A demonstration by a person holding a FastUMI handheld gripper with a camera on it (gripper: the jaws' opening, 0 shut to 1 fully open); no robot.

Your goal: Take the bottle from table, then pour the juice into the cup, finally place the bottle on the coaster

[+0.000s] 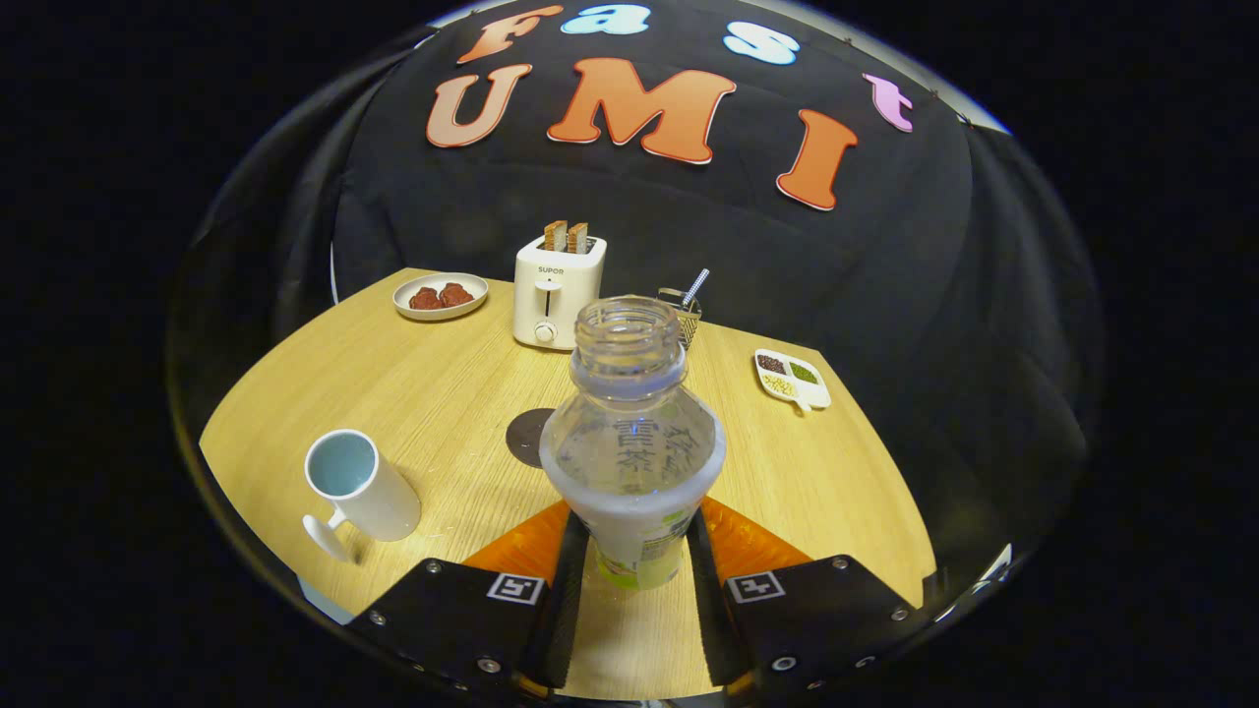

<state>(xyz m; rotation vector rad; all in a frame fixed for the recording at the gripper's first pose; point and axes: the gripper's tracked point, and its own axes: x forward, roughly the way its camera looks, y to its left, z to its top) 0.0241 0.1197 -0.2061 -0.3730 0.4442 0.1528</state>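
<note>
The tool [637, 551] pinches the uncapped bottle [631, 433] low on its body, likely light, thin-walled and slippery.

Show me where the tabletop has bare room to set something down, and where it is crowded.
Bare wood lies between the cup and the plate, and between the bottle held in the gripper and the divided dish. Crowded: toaster, wire basket and coaster behind the bottle.

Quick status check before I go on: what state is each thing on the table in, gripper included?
gripper: shut on the bottle
bottle: uncapped, upright, held between the fingers
cup: upright, left of the bottle
coaster: bare, behind the bottle
toaster: two slices sticking up
plate: holds two dark pieces
</note>
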